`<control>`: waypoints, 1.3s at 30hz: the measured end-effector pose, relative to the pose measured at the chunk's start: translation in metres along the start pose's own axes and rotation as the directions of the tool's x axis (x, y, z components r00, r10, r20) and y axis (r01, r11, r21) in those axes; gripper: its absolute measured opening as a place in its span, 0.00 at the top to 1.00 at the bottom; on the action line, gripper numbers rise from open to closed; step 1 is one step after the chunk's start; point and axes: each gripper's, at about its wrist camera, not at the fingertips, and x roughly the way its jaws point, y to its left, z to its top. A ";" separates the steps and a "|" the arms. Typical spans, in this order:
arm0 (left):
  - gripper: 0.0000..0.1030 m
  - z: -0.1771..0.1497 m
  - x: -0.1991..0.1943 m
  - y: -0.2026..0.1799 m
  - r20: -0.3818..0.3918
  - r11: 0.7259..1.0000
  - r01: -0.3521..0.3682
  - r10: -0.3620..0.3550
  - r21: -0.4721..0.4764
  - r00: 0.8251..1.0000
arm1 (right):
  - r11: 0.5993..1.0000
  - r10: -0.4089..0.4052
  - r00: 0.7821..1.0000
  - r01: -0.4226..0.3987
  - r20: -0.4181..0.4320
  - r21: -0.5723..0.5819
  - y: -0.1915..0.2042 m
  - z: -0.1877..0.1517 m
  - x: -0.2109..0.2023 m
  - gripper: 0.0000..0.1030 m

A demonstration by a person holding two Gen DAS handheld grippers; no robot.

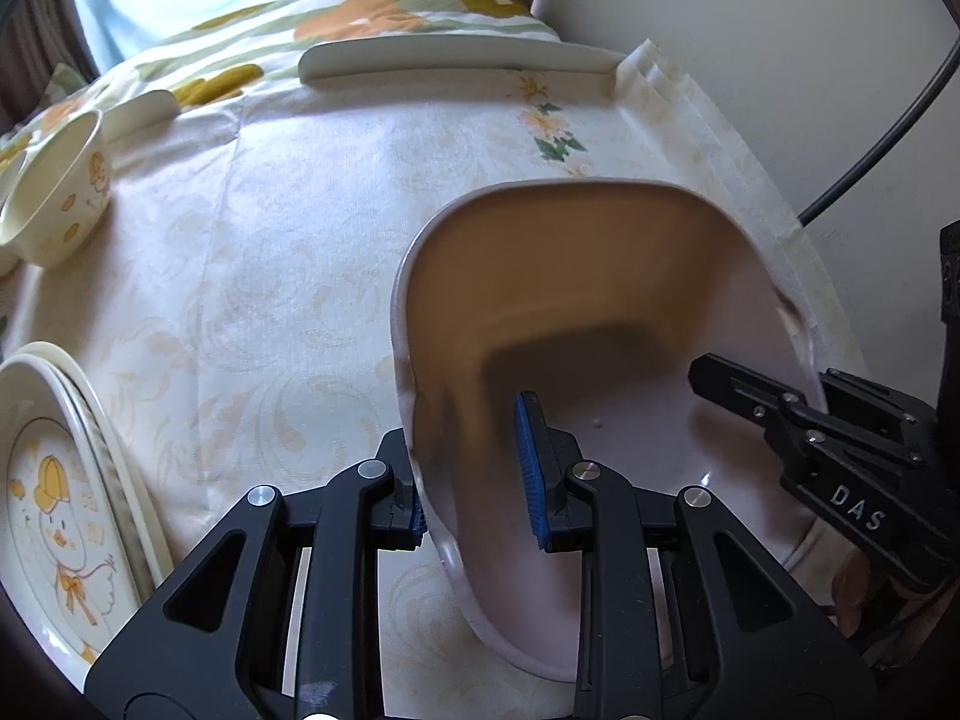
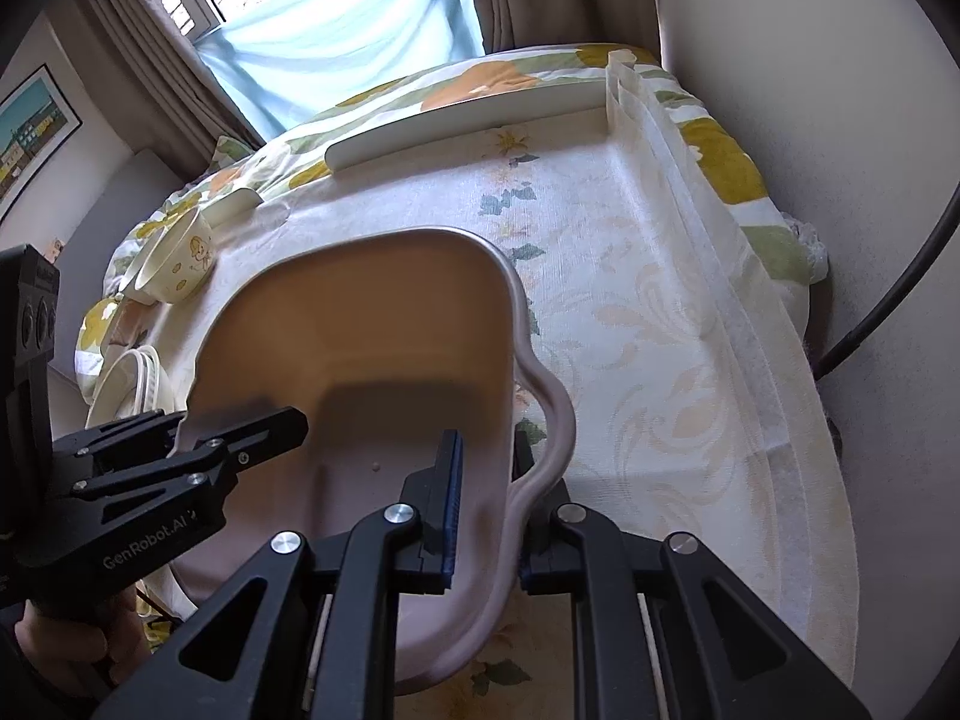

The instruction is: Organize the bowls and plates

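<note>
Cream stack: duck-print plates (image 1: 54, 498) lie piled at the far left table edge, well apart from the tub.
Small bowl: duck-print bowl (image 1: 57, 192) sits behind the stack, near the back left, beside a white plate (image 1: 144, 111).
Left gripper (image 1: 474, 480): fingers narrow, pinching the left wall of the tub, one blue pad inside, one outside.
Tub: pale pink basin (image 1: 600, 300), empty, held over the tablecloth (image 1: 288, 276) by both walls; whether its base touches the cloth I cannot tell.
Right gripper (image 2: 486, 516): fingers narrow, clamped on the right wall by the wavy rim.
Long plate: white dish (image 1: 456, 57) lies at the back edge.
Risk: thin rim grips could slip and tilt the basin if one hand lowers faster; dragging it may bunch the cloth.
</note>
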 end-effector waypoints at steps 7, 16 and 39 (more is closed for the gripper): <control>0.58 0.002 0.010 -0.007 -0.011 0.999 -0.024 0.024 0.033 1.000 | 0.997 0.041 0.999 -0.042 0.011 0.068 -0.009 -0.001 0.002 0.56; 0.19 0.003 0.000 -0.005 0.026 0.998 -0.055 0.054 0.032 0.998 | 0.989 0.053 0.998 -0.058 0.039 0.133 -0.018 -0.001 -0.009 0.55; 0.00 0.010 -0.214 0.110 0.274 0.934 -0.265 0.327 -0.241 0.904 | 0.945 0.219 0.956 -0.159 0.194 -0.285 0.153 0.067 -0.123 0.09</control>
